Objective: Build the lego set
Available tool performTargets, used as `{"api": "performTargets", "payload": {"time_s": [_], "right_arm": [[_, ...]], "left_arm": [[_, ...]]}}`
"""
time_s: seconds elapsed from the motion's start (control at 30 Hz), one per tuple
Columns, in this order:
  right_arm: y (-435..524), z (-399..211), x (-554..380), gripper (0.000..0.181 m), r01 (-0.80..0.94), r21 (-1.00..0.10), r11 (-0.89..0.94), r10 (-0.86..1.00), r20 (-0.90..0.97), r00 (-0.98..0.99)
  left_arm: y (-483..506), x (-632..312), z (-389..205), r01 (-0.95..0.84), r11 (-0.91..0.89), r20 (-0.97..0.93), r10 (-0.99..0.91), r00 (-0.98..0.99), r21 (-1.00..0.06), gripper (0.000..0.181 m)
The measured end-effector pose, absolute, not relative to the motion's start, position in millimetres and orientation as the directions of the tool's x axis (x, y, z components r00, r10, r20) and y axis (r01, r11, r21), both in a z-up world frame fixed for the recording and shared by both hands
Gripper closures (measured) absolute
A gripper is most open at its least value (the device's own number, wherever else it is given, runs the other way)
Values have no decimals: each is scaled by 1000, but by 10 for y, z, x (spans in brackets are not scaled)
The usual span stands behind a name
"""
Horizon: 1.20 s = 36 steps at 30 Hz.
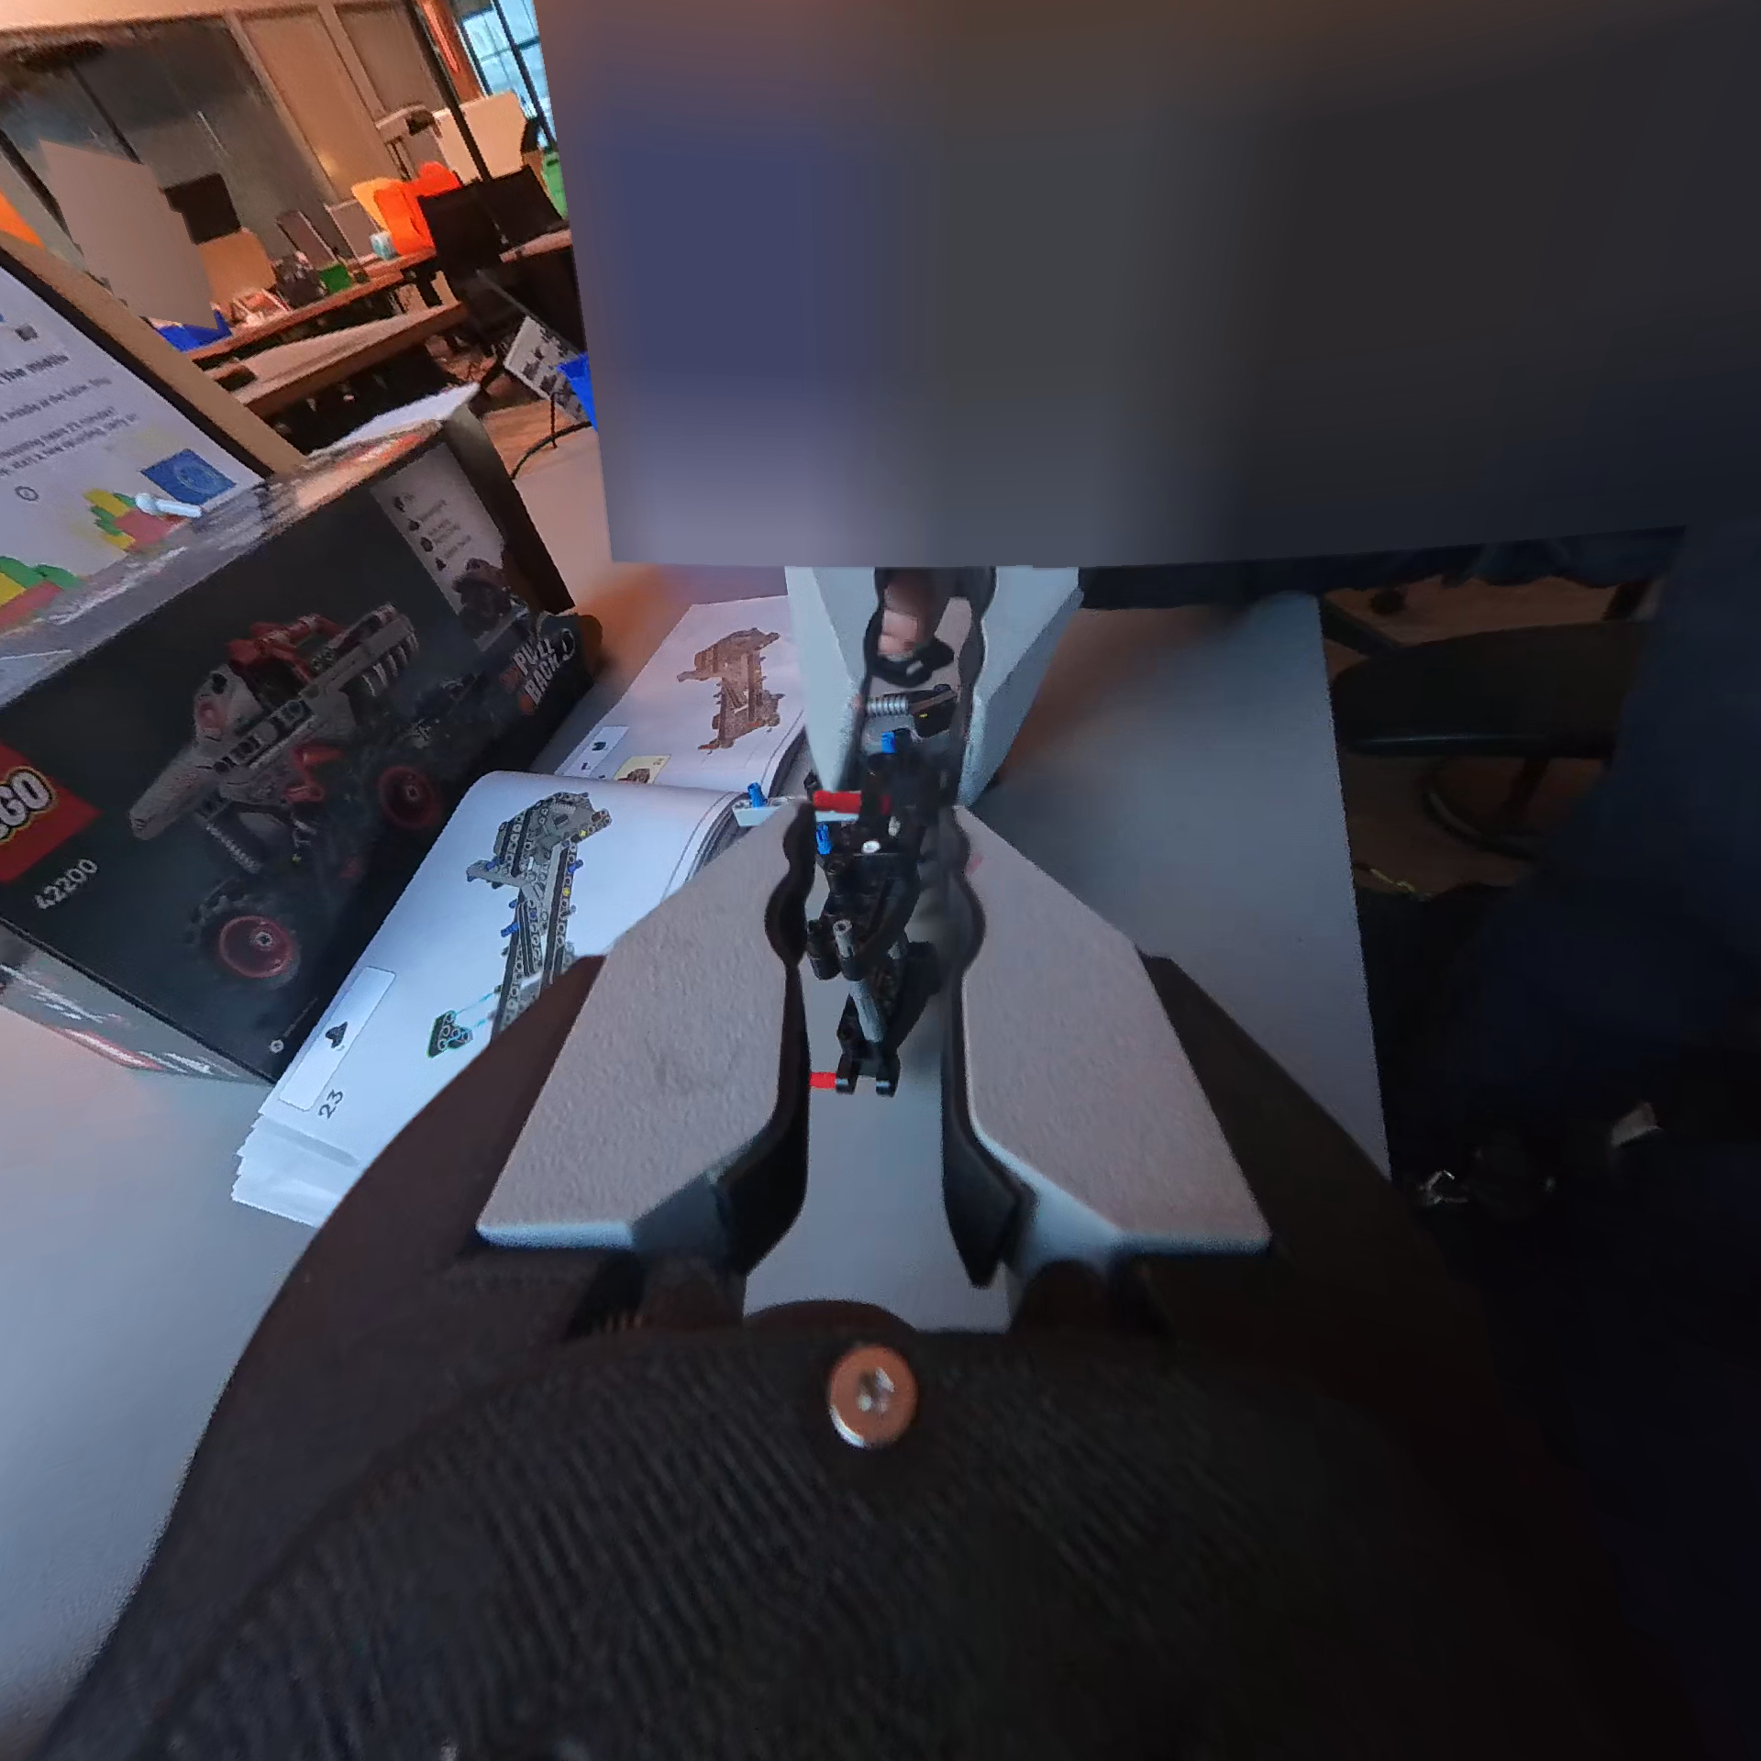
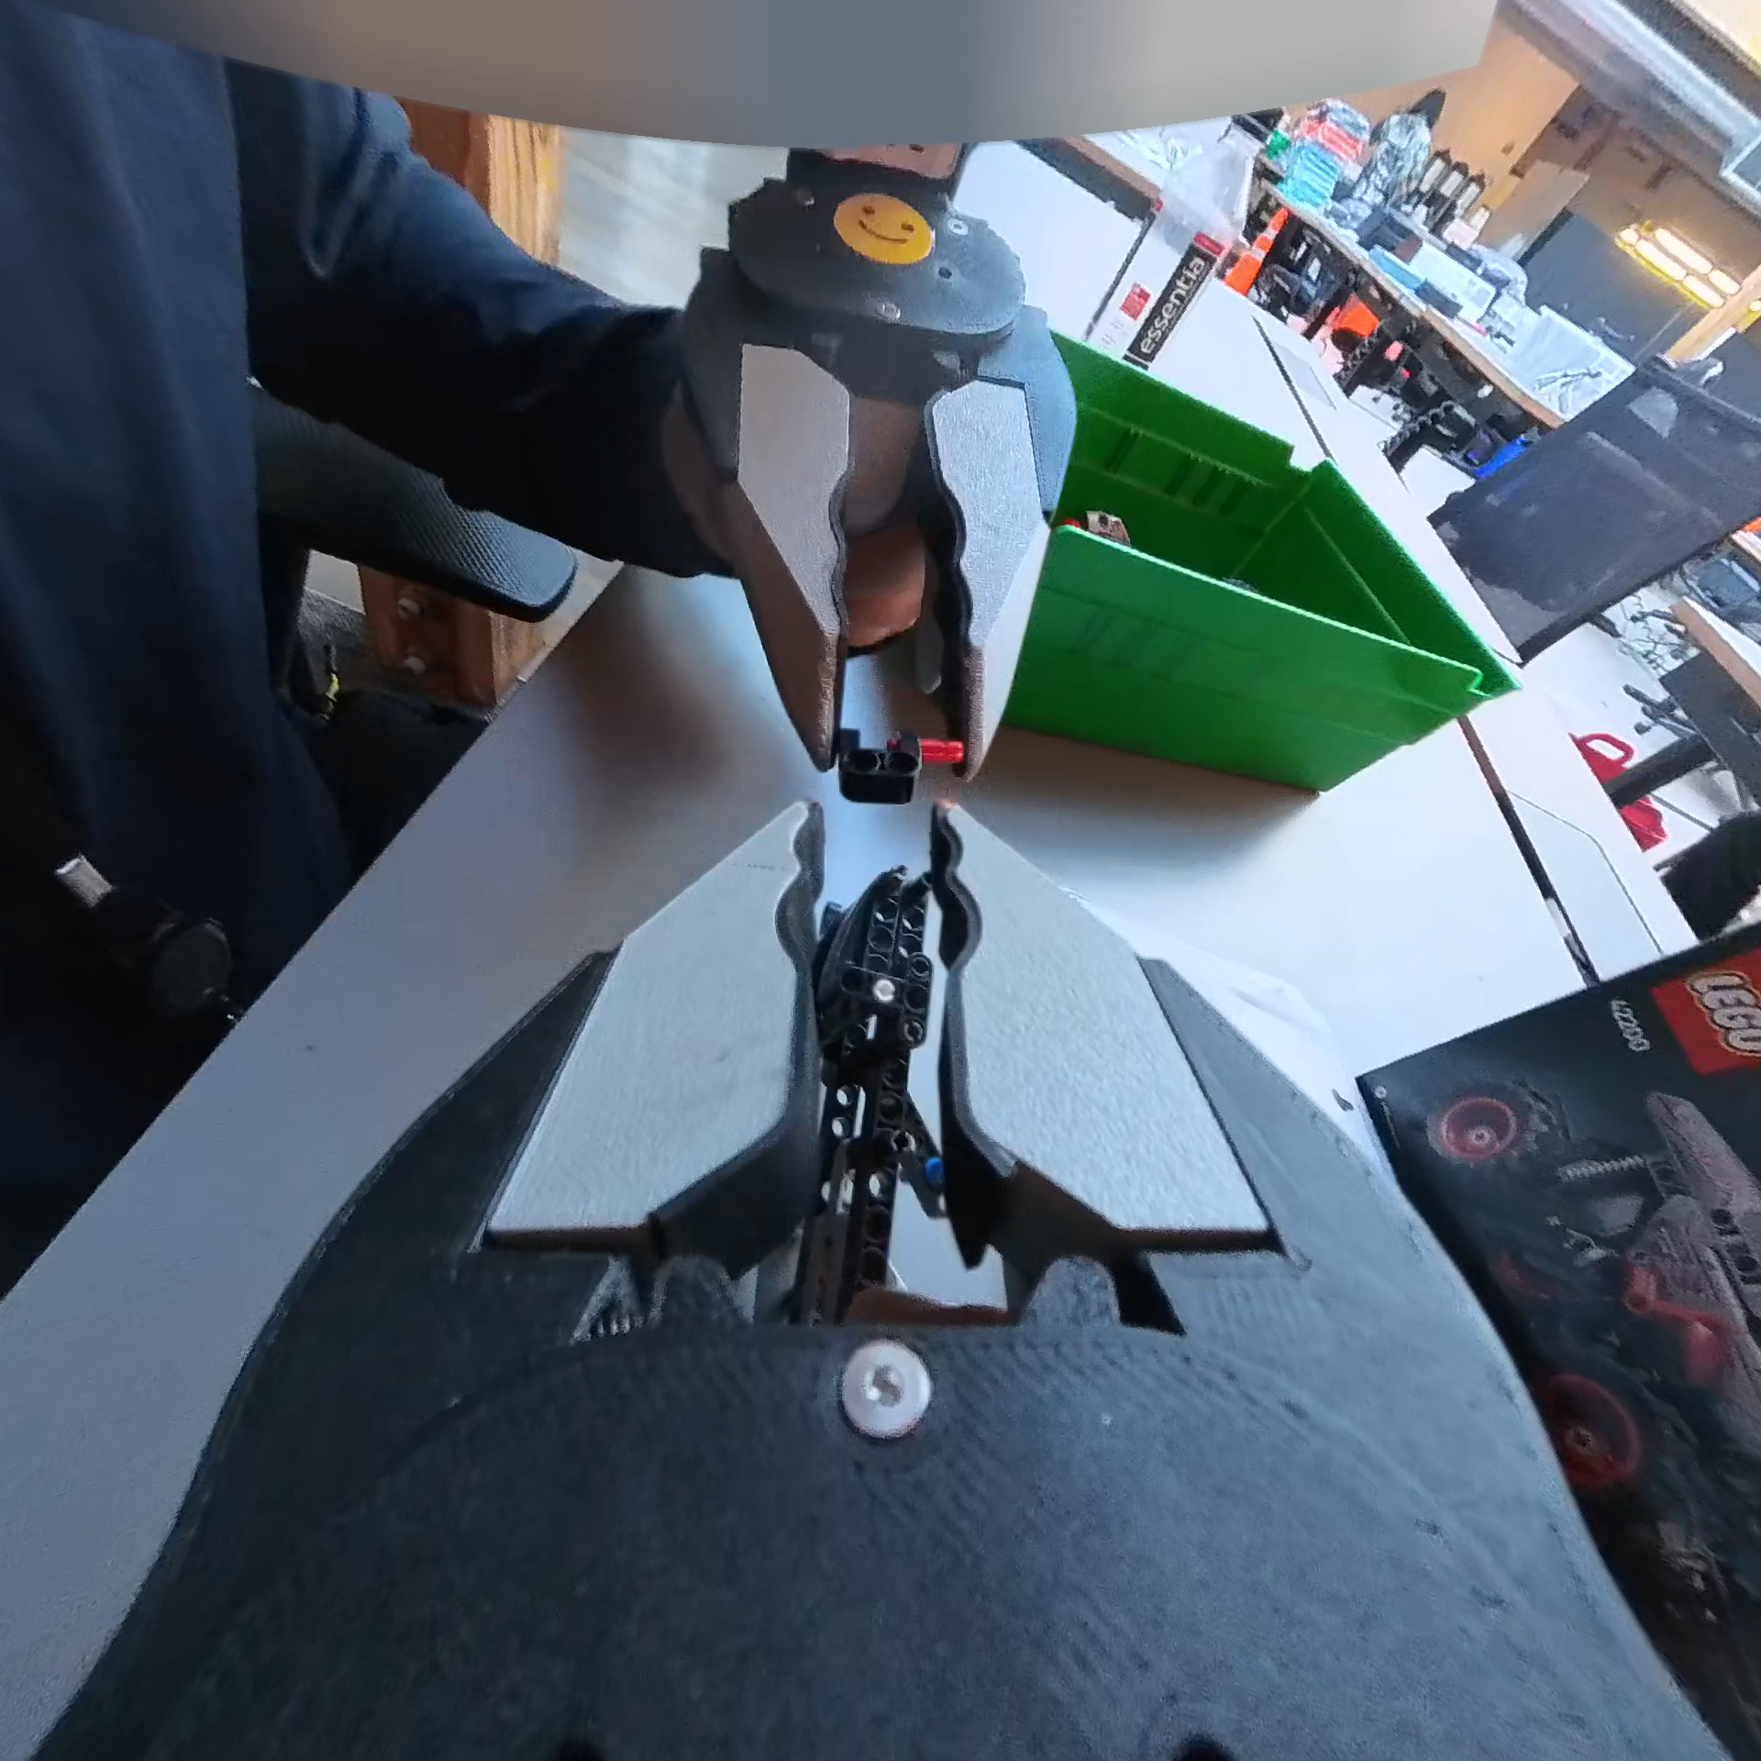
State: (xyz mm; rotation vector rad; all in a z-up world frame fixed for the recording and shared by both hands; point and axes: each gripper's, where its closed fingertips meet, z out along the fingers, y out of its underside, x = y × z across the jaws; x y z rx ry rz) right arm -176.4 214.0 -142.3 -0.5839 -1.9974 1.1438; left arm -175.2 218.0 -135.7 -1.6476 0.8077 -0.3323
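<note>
- The right gripper (image 2: 877,839) was closed on a long black lego chassis (image 2: 877,1029) that ran back between its fingers, above the white table (image 2: 1191,858).
- Just beyond its tips, the left gripper (image 2: 900,753) faced it, pinching a small black connector (image 2: 877,759) with a red pin (image 2: 943,750) sticking out sideways.
- Behind stood a green bin (image 2: 1239,657); the lego box (image 1: 238,762) and open instruction booklet (image 1: 534,905) lay to the side.
</note>
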Motion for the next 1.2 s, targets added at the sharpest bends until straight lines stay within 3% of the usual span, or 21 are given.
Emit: {"api": "performTargets", "payload": {"time_s": [0.2,1.2], "right_arm": [[2161,-1449,-1784,165,49,-825,563,673,424,-605],[2182,-1548,-1880,169,129,-733,668,645,484,-592]], "left_arm": [[2217,-1797,-1492,-414,-82,-261,-660,704,-907,159],[2269,-1858,-1546,-431,-97,-259,-676,690,-897,160]]}}
